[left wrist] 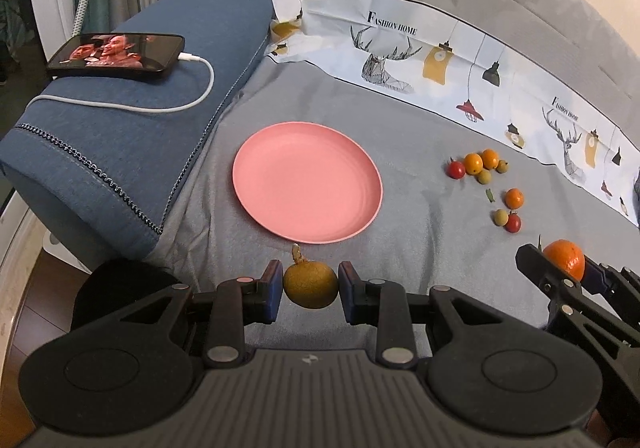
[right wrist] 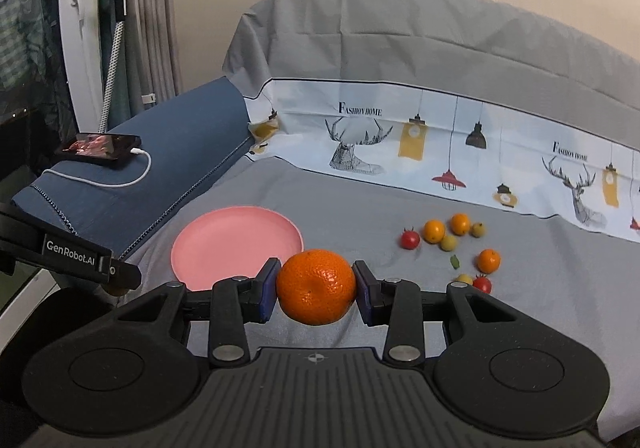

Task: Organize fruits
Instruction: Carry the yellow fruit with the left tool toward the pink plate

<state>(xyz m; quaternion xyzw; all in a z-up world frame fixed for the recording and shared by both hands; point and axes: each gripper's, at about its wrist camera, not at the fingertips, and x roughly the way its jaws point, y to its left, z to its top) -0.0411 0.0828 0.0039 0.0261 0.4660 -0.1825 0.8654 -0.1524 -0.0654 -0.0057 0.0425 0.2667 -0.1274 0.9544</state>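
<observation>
Both tongs grip: left gripper clamps a rough brownish-green fruit, right gripper a dimpled orange.

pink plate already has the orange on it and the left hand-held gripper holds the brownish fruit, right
Not quite. The pink plate has nothing on it; the orange is clamped between the pads of the right hand-held gripper, as the right wrist view shows. The rest stands: the left hand-held gripper holds the brownish fruit.
</observation>
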